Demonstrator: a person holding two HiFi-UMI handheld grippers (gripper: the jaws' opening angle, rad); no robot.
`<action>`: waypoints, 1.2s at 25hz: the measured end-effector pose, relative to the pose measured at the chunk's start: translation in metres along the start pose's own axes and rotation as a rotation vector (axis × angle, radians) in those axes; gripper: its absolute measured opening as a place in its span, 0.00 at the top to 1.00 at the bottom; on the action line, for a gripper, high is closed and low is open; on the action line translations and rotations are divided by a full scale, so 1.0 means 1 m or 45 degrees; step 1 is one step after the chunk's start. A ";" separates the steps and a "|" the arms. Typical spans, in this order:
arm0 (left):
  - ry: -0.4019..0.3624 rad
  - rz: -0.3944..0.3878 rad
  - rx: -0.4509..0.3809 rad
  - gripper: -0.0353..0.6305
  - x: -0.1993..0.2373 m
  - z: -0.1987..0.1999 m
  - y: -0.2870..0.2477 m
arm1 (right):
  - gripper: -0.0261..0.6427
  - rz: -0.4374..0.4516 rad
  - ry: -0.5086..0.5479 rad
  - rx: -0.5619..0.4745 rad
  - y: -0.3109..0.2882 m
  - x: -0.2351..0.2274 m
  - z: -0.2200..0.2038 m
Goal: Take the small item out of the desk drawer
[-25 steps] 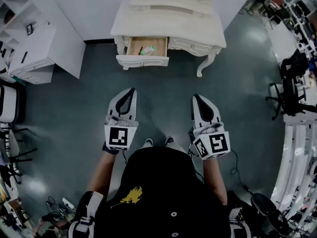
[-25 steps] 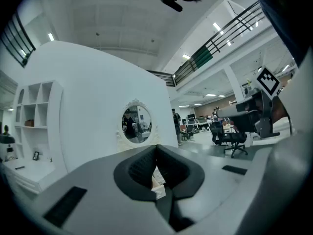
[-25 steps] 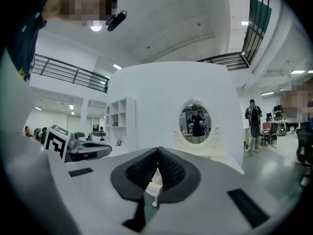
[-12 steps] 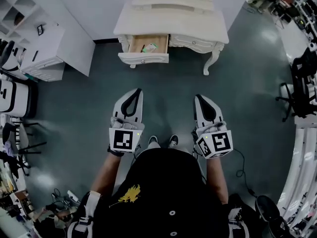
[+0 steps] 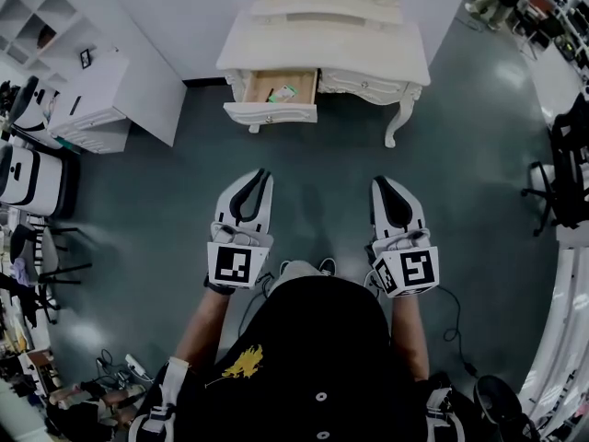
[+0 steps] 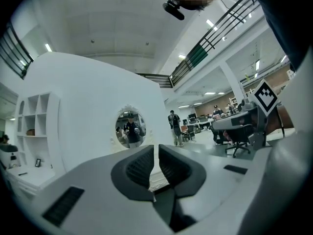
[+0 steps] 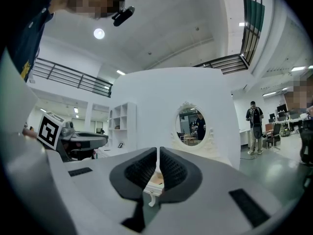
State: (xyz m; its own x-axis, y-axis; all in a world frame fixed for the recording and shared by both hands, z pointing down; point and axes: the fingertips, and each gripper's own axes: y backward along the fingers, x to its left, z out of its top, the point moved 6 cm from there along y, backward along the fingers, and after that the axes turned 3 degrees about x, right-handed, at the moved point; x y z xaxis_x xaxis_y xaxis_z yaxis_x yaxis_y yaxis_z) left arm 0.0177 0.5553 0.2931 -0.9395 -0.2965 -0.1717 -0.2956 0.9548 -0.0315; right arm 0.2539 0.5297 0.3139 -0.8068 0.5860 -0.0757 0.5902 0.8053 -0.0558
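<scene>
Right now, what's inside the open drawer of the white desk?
In the drawer a small green-and-white item lies on the wooden floor. The desk top covers the drawer's rear, so that part is unseen.

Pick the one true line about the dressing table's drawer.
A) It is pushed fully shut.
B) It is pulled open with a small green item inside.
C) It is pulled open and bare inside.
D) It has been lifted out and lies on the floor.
B: in the head view the drawer of the white dressing table stands pulled out, and a small green item lies in it.
</scene>
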 end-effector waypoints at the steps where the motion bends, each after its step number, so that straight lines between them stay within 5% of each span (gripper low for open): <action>1: 0.006 -0.001 0.002 0.88 -0.001 -0.001 0.000 | 0.91 0.009 0.014 0.000 0.000 -0.001 0.000; 13: -0.055 0.022 0.063 0.53 -0.010 -0.003 -0.007 | 0.70 0.116 0.094 0.062 -0.006 -0.008 0.002; 26: -0.097 0.081 0.276 0.37 -0.009 -0.008 -0.020 | 0.52 0.186 -0.025 0.112 -0.018 -0.017 -0.011; 30: -0.098 0.072 0.300 0.35 -0.005 -0.010 -0.029 | 0.38 0.171 -0.060 0.163 -0.027 -0.023 -0.017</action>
State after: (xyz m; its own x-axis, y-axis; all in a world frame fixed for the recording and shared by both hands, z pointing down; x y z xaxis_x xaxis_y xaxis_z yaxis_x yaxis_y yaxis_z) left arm 0.0292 0.5293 0.3045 -0.9348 -0.2483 -0.2539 -0.1856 0.9511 -0.2468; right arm 0.2562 0.4955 0.3338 -0.7198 0.6805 -0.1372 0.6939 0.7001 -0.1684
